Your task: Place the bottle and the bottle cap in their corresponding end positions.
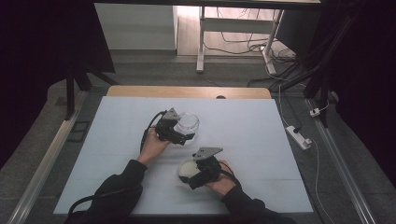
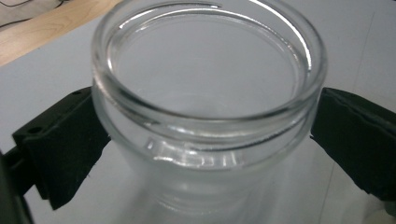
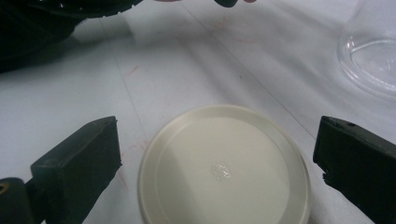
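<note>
A clear glass jar (image 1: pixel 190 120) without a lid stands upright on the white mat, mid-table. My left gripper (image 1: pixel 186 127) is shut on it. In the left gripper view both black jaws press the sides of the jar (image 2: pixel 205 154) just below its rim, with the left gripper (image 2: pixel 208 128) centred on it. A round cream lid (image 1: pixel 186 167) lies flat on the mat nearer the person. My right gripper (image 1: pixel 189 171) is open around it. In the right gripper view the lid (image 3: pixel 224 172) sits between the spread jaws of the right gripper (image 3: pixel 217 147), with a gap on each side.
The white mat (image 1: pixel 252 140) covers the table, with a wooden strip (image 1: pixel 187 91) showing at the far edge. A power strip (image 1: pixel 299 136) and cables lie on the floor to the right. The jar's base (image 3: pixel 373 60) shows at the top right of the right gripper view.
</note>
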`<state>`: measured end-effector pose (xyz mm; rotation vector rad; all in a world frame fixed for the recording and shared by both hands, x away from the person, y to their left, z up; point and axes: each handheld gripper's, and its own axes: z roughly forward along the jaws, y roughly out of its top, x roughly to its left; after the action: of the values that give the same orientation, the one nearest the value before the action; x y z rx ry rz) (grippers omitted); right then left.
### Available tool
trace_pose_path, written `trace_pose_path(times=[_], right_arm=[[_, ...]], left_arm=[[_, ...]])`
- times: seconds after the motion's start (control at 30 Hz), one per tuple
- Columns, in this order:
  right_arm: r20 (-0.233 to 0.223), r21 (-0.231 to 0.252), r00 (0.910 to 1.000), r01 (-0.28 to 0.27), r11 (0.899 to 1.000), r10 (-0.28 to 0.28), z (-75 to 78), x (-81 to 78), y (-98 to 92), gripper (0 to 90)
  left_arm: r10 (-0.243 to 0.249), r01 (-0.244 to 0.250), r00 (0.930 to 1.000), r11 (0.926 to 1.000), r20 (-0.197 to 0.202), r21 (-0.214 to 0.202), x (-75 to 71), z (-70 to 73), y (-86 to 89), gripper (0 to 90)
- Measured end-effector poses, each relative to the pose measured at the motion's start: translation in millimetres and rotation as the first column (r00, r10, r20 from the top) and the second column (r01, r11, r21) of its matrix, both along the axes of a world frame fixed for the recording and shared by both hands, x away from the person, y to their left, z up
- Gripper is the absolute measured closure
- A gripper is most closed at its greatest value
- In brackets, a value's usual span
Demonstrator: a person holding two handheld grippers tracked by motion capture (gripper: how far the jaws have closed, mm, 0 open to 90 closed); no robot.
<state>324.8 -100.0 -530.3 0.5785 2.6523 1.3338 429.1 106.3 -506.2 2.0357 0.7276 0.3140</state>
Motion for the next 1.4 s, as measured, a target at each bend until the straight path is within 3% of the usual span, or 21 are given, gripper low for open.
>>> trace_pose_path(times=[0.5, 0.77, 1.17, 1.4], right_arm=[[0.002, 0.032, 0.9999, -0.015, 0.999, 0.015, 11.4, -6.5, -6.0, 0.5], [0.014, 0.061, 0.9998, 0.010, 0.998, -0.011, 21.2, -11.2, -16.1, 0.0], [0.020, 0.086, 0.9977, 0.062, 0.994, -0.064, 32.6, -16.3, -34.3, 0.0], [0.022, 0.082, 0.9964, 0.079, 0.993, -0.081, 37.4, -19.4, -42.0, 0.0]], left_arm=[[-0.005, 0.005, 0.9998, 0.9996, -0.018, -0.027, -23.4, 10.5, 17.8, 0.0], [-0.006, 0.005, 0.9996, 0.9995, -0.027, -0.032, -41.3, 17.8, 27.4, 0.0], [-0.039, 0.031, 0.9964, 0.9940, -0.075, -0.105, -77.8, 24.8, 47.9, 0.0], [-0.045, 0.036, 0.9957, 0.9932, -0.081, -0.111, -100.7, 26.2, 58.8, 0.0]])
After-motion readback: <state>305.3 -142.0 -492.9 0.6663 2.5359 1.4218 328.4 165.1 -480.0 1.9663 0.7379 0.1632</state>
